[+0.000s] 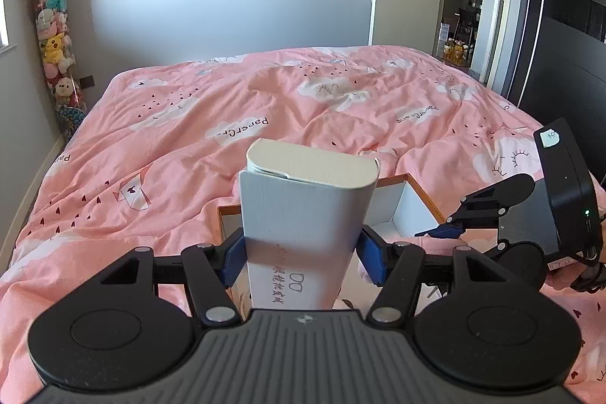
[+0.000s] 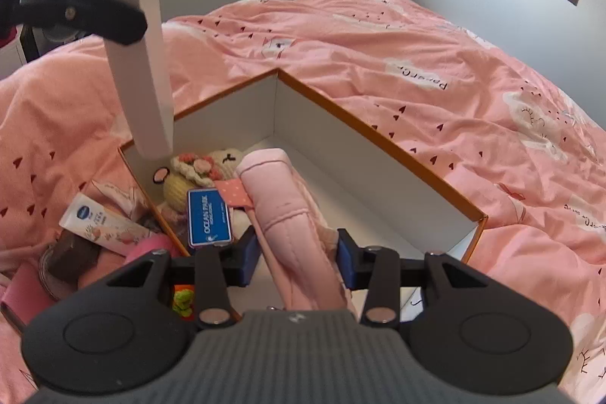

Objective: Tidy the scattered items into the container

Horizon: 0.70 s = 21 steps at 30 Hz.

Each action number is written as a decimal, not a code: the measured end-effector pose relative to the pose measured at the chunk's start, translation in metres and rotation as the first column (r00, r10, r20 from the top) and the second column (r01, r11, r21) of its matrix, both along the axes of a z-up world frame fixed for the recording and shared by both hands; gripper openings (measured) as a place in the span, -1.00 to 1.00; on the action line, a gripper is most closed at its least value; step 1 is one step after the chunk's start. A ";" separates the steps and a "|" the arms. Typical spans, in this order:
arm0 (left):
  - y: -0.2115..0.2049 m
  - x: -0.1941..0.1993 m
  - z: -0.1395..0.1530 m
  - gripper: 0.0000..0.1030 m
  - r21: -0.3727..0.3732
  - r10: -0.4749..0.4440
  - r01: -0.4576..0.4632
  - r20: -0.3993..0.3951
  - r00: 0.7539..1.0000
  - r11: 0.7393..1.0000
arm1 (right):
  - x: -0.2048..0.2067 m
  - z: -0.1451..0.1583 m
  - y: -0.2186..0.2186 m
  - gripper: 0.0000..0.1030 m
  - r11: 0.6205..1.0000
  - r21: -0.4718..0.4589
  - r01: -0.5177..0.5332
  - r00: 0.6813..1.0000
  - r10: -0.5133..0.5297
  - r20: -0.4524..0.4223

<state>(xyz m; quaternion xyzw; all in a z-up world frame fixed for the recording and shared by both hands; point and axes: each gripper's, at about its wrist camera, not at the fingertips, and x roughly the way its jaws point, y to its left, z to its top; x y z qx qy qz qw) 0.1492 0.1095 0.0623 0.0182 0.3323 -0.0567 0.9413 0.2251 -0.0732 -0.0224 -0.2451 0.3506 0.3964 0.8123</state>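
Left hand-held gripper [image 1: 301,254] pinched a white box [image 1: 306,214] (upright) above the container [image 2: 378,139]; right hand-held gripper [image 2: 299,258] clamped a pink pouch [image 2: 291,226].

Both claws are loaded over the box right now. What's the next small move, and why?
Probably lower the right claw a little and open it. Its pink pouch already hangs over the bare floor of the open box, beside the plush toy and blue tin. The left claw holds the white carton upright above the box's edge, so it can follow.
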 end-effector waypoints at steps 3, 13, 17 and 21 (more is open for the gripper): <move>-0.002 0.012 -0.004 0.40 0.016 -0.011 0.011 -0.013 1.000 1.000 | 0.014 -0.012 0.003 -0.12 0.998 -0.065 -0.008 1.000 0.006 -0.023; -0.008 0.052 -0.022 0.40 0.034 -0.035 0.038 -0.084 0.996 0.999 | 0.039 -0.049 0.020 -0.10 0.985 -0.169 0.035 0.997 -0.046 -0.062; -0.015 0.073 -0.036 0.40 0.116 -0.060 0.077 -0.142 0.988 0.990 | 0.039 -0.057 0.020 -0.06 0.983 -0.183 0.017 0.994 -0.036 -0.100; -0.028 0.090 -0.052 0.40 0.242 -0.084 0.126 -0.175 0.981 0.962 | 0.042 -0.057 0.012 0.02 0.989 -0.148 0.028 0.986 -0.052 -0.161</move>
